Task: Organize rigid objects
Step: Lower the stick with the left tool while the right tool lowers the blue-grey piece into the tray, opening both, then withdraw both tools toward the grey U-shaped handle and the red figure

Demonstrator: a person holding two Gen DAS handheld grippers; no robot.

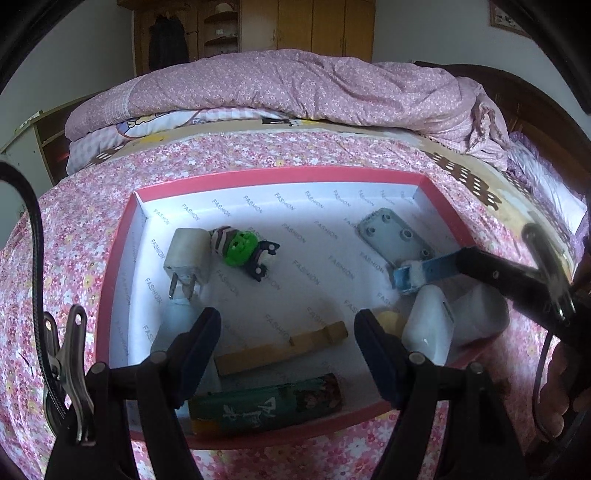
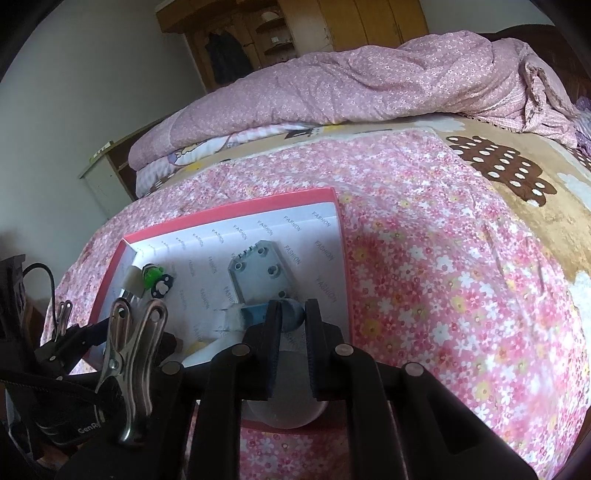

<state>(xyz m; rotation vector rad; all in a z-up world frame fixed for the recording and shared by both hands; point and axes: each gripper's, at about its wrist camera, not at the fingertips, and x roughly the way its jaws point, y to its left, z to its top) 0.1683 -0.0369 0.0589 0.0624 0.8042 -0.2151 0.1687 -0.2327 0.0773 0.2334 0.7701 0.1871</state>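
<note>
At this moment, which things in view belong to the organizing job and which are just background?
Job:
pink box
blue razor in right gripper
grey plate
white plug
green toy
wooden piece
green lighter
white charger
left gripper, open

Background:
quilt
wardrobe
floral sheet

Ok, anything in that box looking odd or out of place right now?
Nothing damaged or spilled. The items lie loose at mixed angles in the pink box: the white plug adapter on its side, the wooden piece askew. The right gripper holds the blue object over the box.
</note>
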